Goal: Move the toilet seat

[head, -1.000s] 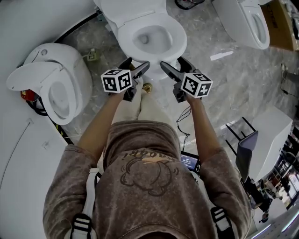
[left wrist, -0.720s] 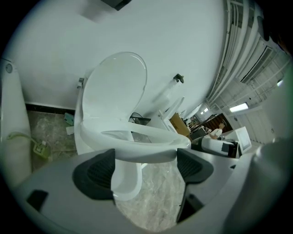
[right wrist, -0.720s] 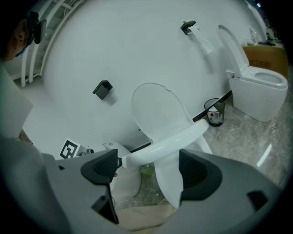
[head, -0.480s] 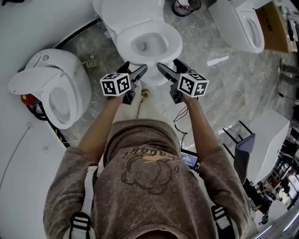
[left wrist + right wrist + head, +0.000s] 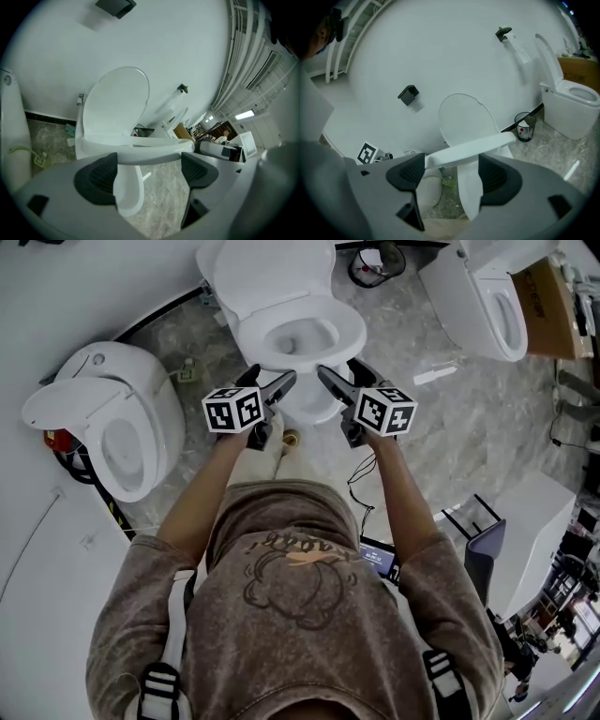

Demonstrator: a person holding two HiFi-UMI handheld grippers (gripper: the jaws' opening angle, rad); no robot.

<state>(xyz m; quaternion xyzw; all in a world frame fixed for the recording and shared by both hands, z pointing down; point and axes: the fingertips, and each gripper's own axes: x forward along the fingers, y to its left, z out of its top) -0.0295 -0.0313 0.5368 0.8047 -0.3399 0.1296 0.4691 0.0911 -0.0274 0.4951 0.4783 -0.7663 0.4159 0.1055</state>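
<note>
Barely begun: seat down, both tools at its near edge

Apparently the job had hardly started. The toilet seat (image 5: pixel 352 334) lay flat on the bowl of the middle toilet (image 5: pixel 305 401), straight ahead of us. The lid (image 5: pixel 267 268) stood upright behind it on the far side. We judged that nothing had yet been shifted, since the seat looked level in both gripper views. Moving it remained entirely to do.

We held the left gripper (image 5: pixel 270 378) and the right gripper (image 5: pixel 339 371) side by side at the near rim of the bowl, one to each side of its middle. The left gripper's jaws stood wide apart. The seat's near edge ran across the gap beyond them, and neither pad pressed on it. The right gripper's jaws had just been narrowing yet were apart as well, again with the seat's edge showing in the gap and no pad closed on it. Whether either tool touched the seat from below we could not tell.

Counting, we saw three toilets: the middle one, a second toilet (image 5: pixel 122 418) to the left and a third toilet (image 5: pixel 487 296) at the far right. We had two grippers, each carrying one marker cube (image 5: pixel 232 409). One small bin (image 5: pixel 375 263) stood by the far wall, and one cardboard box (image 5: pixel 553 296) sat at the far right.
</note>
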